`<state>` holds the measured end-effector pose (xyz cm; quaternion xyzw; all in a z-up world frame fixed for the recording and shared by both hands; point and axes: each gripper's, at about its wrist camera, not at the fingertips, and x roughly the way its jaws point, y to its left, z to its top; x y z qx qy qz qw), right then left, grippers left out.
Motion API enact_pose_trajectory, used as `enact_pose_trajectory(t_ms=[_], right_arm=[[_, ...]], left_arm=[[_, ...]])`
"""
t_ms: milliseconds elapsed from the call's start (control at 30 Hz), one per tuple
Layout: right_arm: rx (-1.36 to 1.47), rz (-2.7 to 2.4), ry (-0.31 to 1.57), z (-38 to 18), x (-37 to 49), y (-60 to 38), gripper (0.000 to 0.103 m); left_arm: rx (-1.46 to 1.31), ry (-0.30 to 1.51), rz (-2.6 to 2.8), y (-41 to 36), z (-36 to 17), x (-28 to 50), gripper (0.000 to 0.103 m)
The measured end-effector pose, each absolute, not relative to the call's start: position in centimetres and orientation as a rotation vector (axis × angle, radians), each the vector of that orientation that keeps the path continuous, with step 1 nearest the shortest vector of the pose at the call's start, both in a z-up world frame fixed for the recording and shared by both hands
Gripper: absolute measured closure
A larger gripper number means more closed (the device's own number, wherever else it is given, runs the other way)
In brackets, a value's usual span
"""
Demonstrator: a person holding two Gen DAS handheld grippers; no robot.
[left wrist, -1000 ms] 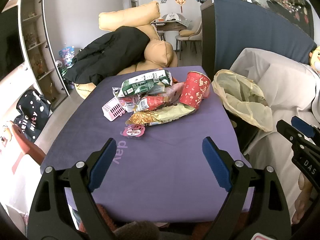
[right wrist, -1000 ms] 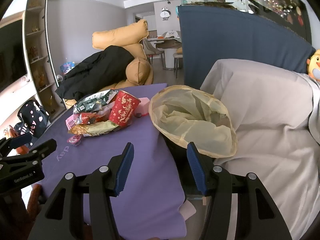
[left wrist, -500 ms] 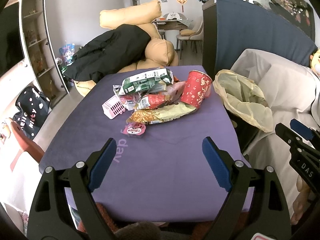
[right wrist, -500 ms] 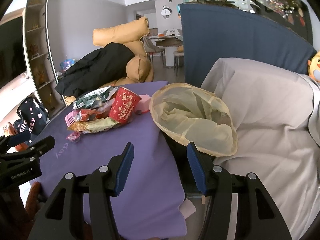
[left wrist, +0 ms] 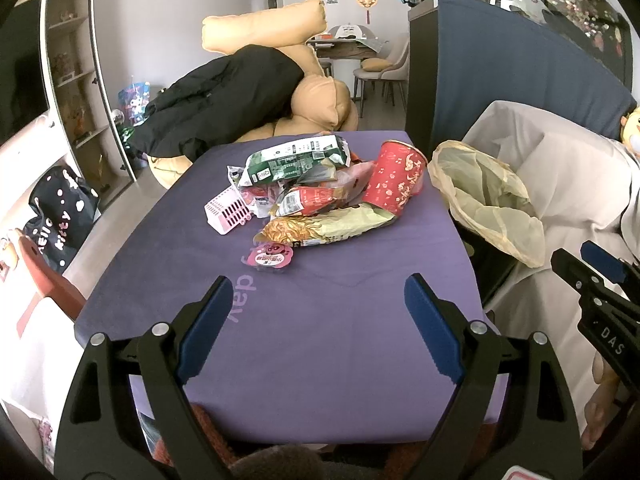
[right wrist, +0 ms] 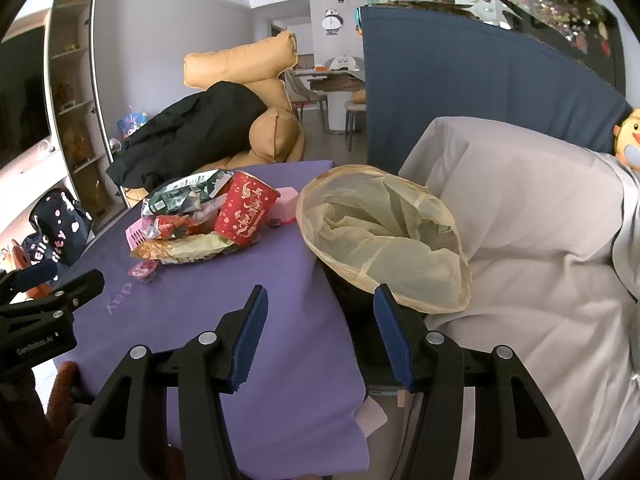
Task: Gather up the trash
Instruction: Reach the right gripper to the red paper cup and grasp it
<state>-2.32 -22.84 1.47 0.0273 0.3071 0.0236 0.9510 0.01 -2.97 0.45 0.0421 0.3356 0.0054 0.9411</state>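
Trash pile (left wrist: 320,196) sits mid-table on the purple cloth (left wrist: 320,320), toward the far end. It holds a red paper cup (left wrist: 396,182) lying tilted with gold print, a green-and-white wrapper (left wrist: 292,160) on top, a crumpled gold noodle packet (left wrist: 324,230) in front, a pink slotted plastic piece (left wrist: 228,212) at the left, and a small pink round sticker or lid (left wrist: 272,256), hard to tell which, lying apart nearer the camera. A yellowish bag-lined bin (right wrist: 380,236) stands just beside the table's right edge. Left gripper (left wrist: 318,312) has its jaws wide apart, empty, over bare cloth. Right gripper (right wrist: 320,328) likewise has its jaws apart, holding nothing, above the table edge near the bin.
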Motion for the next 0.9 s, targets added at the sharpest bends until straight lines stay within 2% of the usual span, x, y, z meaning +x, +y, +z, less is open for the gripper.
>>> enact_pose_trajectory(t_ms=[400,600,900], right_arm=[[0.018,0.013,0.603,1.7,-0.2,-23.0,0.051],[0.067,0.050,0.606,1.7,3.5,-23.0,0.051],[0.145,0.234,0.676,-0.6,11.4,-17.4,0.051]], left_arm=[[0.042,0.694,-0.020,-1.9,0.3,0.9,0.020],[0.030,0.663,-0.040,0.3,-0.3,4.7,0.020],[-0.076,0.731,-0.128,5.6,-3.2,10.1,0.020]])
